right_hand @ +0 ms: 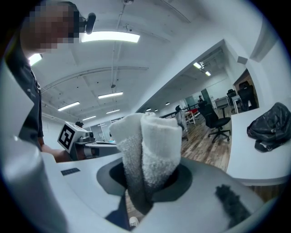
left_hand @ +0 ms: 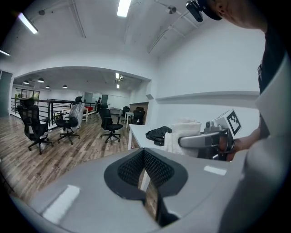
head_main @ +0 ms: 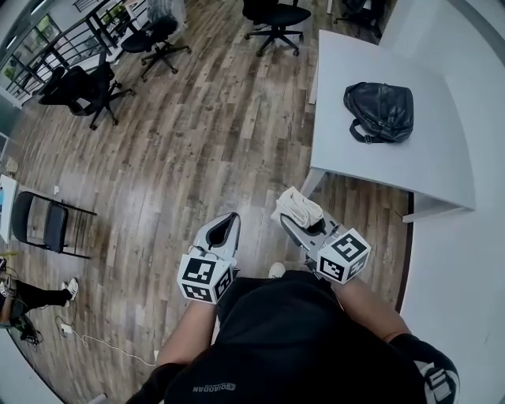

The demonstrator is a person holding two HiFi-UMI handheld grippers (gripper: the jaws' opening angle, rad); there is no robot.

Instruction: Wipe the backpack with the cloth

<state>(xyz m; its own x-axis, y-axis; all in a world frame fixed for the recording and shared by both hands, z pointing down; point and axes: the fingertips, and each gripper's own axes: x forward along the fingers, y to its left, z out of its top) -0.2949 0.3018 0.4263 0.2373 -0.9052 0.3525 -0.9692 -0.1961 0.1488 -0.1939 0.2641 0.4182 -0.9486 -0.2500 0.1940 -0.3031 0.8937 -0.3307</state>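
A black backpack lies flat on the white table, far ahead of both grippers; it also shows small in the left gripper view and at the right edge of the right gripper view. My right gripper is shut on a folded white cloth, which sticks up between its jaws. It hangs over the wooden floor just short of the table's near edge. My left gripper is beside it to the left, shut with nothing in it.
Black office chairs stand on the wooden floor at the back and back left. A folding chair is at the left. A white wall runs along the right side. Another person's legs show at the lower left.
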